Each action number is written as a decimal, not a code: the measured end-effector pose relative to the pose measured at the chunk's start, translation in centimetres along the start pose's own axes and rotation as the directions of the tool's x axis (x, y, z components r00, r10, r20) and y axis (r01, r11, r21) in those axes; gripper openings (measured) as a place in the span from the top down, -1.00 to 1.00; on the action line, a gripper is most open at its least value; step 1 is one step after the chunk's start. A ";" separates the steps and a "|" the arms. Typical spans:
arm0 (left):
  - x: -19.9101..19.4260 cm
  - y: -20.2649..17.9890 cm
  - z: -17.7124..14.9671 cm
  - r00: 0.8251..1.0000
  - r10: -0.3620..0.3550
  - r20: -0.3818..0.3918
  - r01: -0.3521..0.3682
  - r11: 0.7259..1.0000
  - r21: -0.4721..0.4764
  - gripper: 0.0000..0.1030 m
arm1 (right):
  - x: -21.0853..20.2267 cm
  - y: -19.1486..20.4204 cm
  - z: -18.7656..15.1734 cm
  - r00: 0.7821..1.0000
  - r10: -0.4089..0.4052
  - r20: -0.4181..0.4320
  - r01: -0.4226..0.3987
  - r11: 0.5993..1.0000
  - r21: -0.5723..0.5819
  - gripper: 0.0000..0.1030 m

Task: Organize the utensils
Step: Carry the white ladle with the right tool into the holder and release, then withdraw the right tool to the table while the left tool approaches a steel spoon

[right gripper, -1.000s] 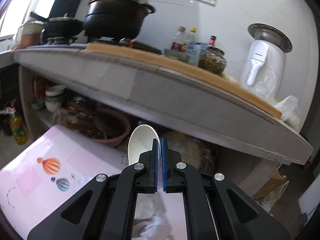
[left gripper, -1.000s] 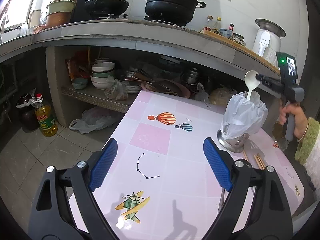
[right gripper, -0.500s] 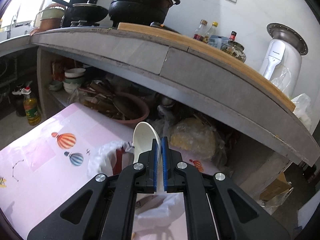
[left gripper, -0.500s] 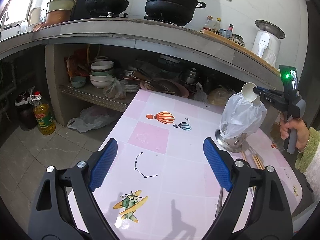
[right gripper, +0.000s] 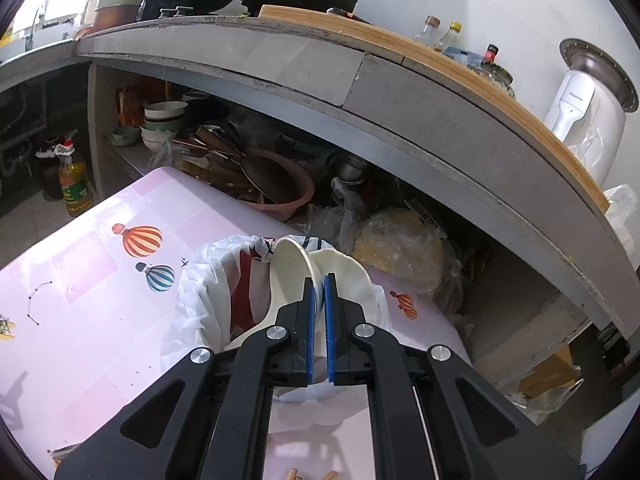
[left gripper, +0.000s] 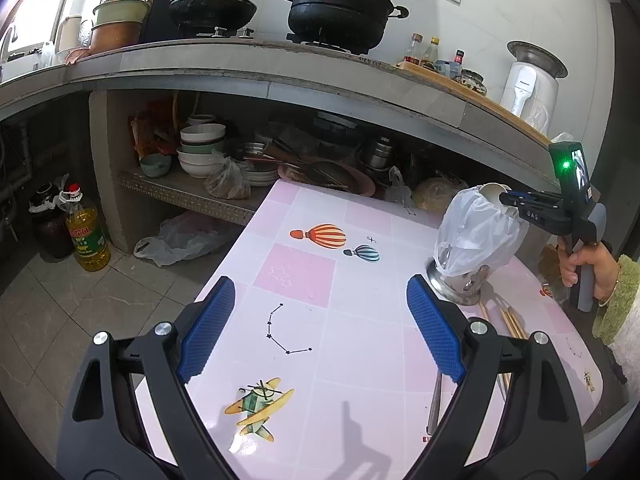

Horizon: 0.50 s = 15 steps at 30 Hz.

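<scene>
Two grippers over the pink table [left gripper: 296, 276], so I'll place everything off the steel utensil holder [left gripper: 460, 284], the one with the white plastic bag [left gripper: 476, 232] stuffed in it, near the table's right edge.

Nearest to me, the left gripper [left gripper: 316, 320] hangs low over the near half of the table, well to the left of the holder and tilted down a bit. Its blue fingers [left gripper: 206, 326] are spread wide with nothing but bare tabletop between them. Plenty of open room there: the stretch from the plane print out to the balloon prints has nothing on it.

Just in front of the holder, chopsticks [left gripper: 510, 322] lie flat on the table, close to the right edge, partly hidden behind the left gripper's frame.

At the holder itself, the right gripper [right gripper: 319, 284] comes in from the right, angled down at the bag's mouth, a hand [left gripper: 584, 264] in a green sleeve on the grip. Its pads are clamped tight on a white spoon [right gripper: 292, 276], which sits at the top of the bag opening, bowl end up, handle end going down into the bag. A second white spoon [right gripper: 348, 272] sits right beside it in the bag.

Behind the holder the table ends tight against the counter [left gripper: 360, 88], with the shelf of bowls [left gripper: 202, 148] under it.
</scene>
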<state>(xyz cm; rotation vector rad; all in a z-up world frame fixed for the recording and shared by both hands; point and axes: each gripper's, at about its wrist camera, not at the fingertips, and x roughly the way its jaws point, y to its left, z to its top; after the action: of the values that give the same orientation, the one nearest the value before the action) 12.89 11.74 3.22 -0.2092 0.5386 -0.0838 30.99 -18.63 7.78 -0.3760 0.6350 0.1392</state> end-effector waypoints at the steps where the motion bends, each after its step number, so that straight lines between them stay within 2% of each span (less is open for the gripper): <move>1: 0.0 0.1 0.0 1.000 -0.001 0.001 0.001 1.000 0.001 -0.63 | 0.1 -0.3 0.1 1.000 0.009 -0.009 -0.009 1.000 0.013 0.88; 8: -0.6 -0.4 0.2 1.000 -0.001 0.004 0.001 1.000 0.014 -0.63 | -0.6 -2.3 -0.3 0.997 0.078 -0.006 -0.076 0.988 0.137 0.78; 11: -0.9 -0.7 0.3 1.000 -0.002 0.005 0.002 1.000 0.016 -0.63 | -2.1 -3.3 -0.6 0.996 0.086 0.030 -0.090 0.980 0.180 0.59; 15: -1.1 -1.4 0.2 1.000 -0.013 0.000 0.013 1.000 0.026 -0.63 | -5.3 -5.4 -1.5 0.990 0.097 0.098 -0.120 0.958 0.259 0.42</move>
<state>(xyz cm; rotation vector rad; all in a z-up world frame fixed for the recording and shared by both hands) 12.02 10.58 4.25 -0.1874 0.5357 -0.1033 27.20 -24.24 11.47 -0.0763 0.5820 0.1719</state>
